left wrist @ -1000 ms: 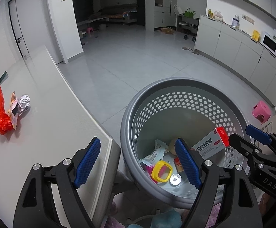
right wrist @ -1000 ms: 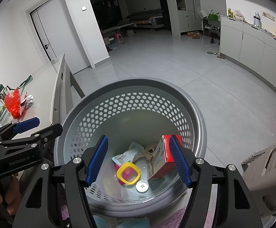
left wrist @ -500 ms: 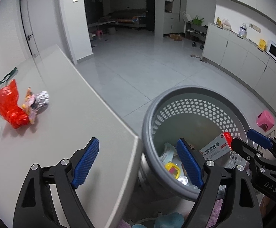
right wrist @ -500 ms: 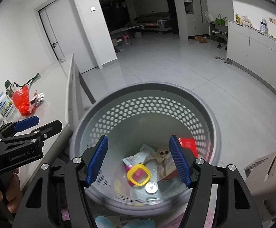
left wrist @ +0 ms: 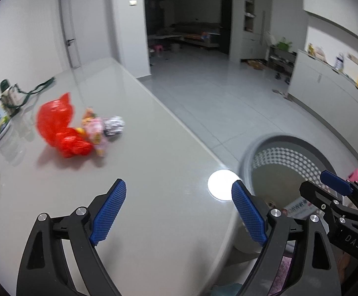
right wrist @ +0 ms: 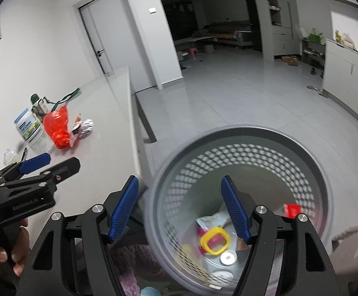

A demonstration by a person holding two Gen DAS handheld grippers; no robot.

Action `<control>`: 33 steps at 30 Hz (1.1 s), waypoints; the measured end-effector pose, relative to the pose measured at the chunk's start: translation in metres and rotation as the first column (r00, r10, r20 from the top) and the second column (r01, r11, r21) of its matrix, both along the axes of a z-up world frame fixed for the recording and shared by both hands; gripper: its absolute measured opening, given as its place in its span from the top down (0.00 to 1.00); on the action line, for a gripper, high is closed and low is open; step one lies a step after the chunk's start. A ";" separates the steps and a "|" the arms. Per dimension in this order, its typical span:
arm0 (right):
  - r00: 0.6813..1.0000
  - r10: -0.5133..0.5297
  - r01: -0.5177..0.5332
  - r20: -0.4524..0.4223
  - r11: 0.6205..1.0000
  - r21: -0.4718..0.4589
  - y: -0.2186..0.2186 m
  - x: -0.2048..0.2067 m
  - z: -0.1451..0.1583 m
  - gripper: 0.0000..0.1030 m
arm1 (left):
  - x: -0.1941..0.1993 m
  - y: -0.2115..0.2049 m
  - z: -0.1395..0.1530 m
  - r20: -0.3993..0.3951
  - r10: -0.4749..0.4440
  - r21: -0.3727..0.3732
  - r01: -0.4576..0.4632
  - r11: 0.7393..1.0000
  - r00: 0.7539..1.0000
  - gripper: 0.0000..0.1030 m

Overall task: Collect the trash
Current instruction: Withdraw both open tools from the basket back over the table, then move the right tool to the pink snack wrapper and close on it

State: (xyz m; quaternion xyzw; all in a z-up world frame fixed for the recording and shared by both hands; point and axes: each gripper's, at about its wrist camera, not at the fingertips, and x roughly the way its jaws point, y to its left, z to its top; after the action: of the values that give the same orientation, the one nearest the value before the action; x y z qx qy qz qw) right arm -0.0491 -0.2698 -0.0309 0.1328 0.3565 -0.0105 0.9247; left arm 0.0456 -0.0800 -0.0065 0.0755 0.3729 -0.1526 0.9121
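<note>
Left gripper [left wrist: 179,212] jaws wide, just opening, empty, over table [left wrist: 154,172] edge. Right gripper [right wrist: 180,209] open, empty, above bin [right wrist: 253,133].

We see pale grey floor tiles [left wrist: 203,93] running to a dim back room. A white door [right wrist: 109,32] stands closed at left, and white cabinets [left wrist: 327,86] line the right wall.

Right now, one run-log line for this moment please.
left tool: open, empty | right tool: open, empty | boxed item in basket | red bag on table
</note>
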 end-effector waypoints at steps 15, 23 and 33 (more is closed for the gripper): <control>0.982 0.188 -0.188 -0.006 0.982 0.003 0.085 0.076 0.005 0.35 | 0.039 0.114 0.000 0.013 0.271 -0.013 -0.271 0.962 0.962 0.13; 0.963 0.269 -0.269 -0.005 0.963 -0.006 0.132 0.120 0.012 0.35 | 0.066 0.158 0.002 0.028 0.349 -0.004 -0.349 0.937 0.937 0.13; 0.938 0.344 -0.346 -0.043 0.938 -0.025 0.181 0.175 0.009 0.35 | 0.087 0.189 -0.010 0.003 0.398 -0.012 -0.398 0.917 0.917 0.13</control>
State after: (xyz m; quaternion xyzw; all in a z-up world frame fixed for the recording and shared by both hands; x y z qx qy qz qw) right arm 0.1255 -0.0884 -0.0219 0.0534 0.3915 0.1436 0.9073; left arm 0.1331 0.1091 -0.0170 -0.0064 0.3772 0.0342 0.9255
